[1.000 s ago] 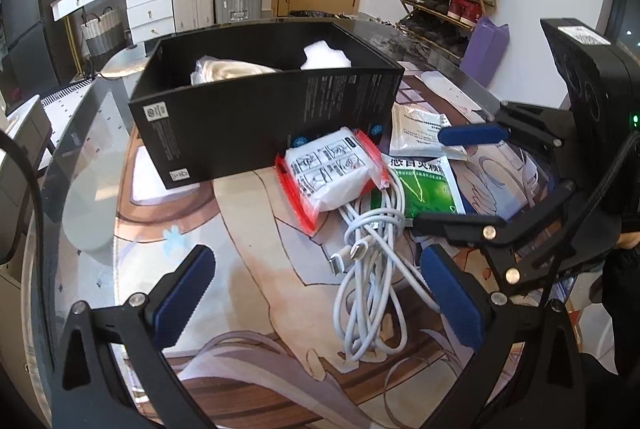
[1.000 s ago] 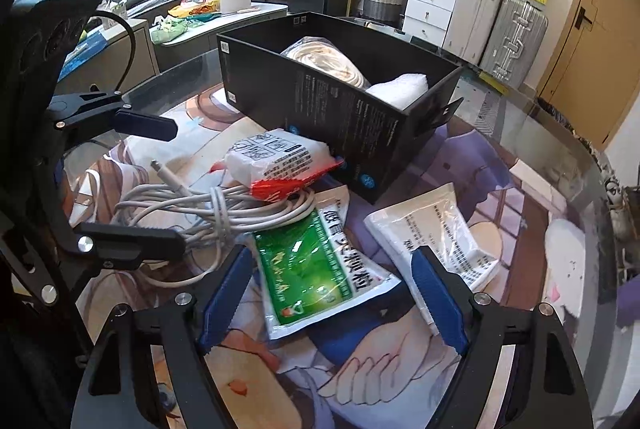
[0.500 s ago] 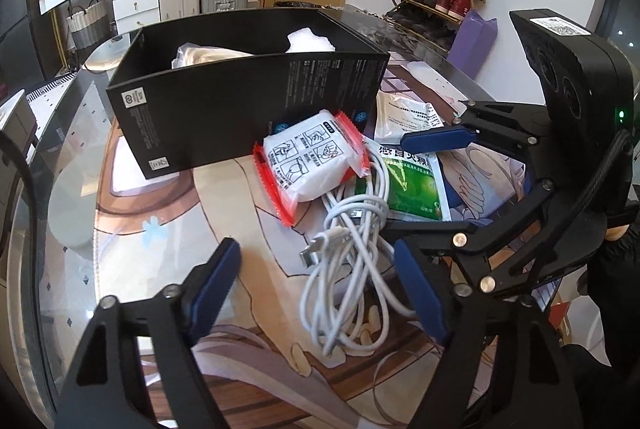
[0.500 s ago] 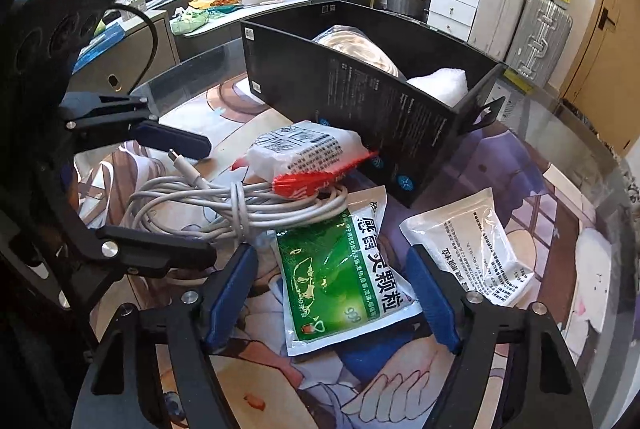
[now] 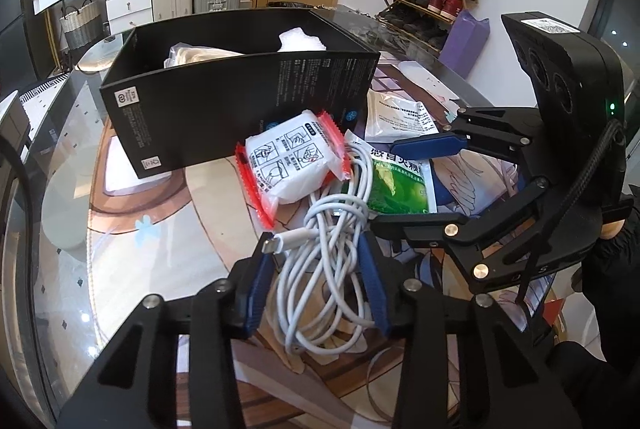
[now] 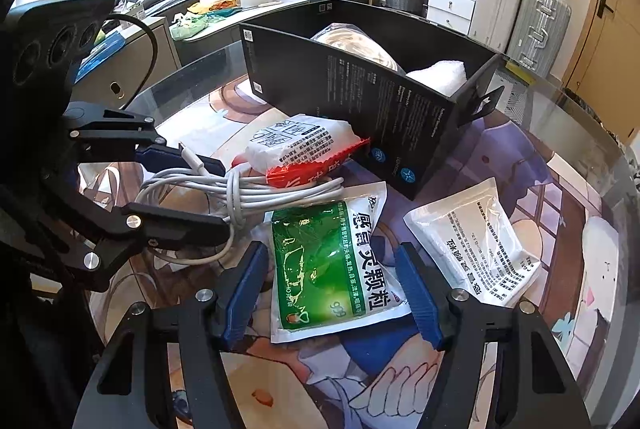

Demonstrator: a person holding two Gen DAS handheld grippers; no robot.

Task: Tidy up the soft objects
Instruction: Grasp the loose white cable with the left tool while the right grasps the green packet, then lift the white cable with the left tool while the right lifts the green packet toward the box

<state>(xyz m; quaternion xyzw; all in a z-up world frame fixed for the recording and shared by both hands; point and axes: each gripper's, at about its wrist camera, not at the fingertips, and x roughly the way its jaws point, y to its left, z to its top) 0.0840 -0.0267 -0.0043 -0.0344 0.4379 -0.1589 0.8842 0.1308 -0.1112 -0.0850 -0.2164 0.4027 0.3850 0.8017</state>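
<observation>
We see the black box (image 5: 240, 109) on the left of the glass counter (image 5: 68, 229), its long axis running left to right, with two soft bundles inside; just in front of it a red-edged white packet (image 5: 292, 161) lies tilted, touching the box wall; below it the coiled white cable (image 5: 324, 261) stretches its long axis toward us, its plug pointing left; our left hand-held gripper (image 5: 318, 293) has just been closing, its blue pads flanking the coil, contact unclear; to the right lies the green sachet (image 6: 328, 269), long axis running away from us, between the parted pads of our right hand-held gripper (image 6: 330, 293), which has just been narrowing without pressing it; furthest right lies a white sachet (image 6: 476, 245), apart.
</observation>
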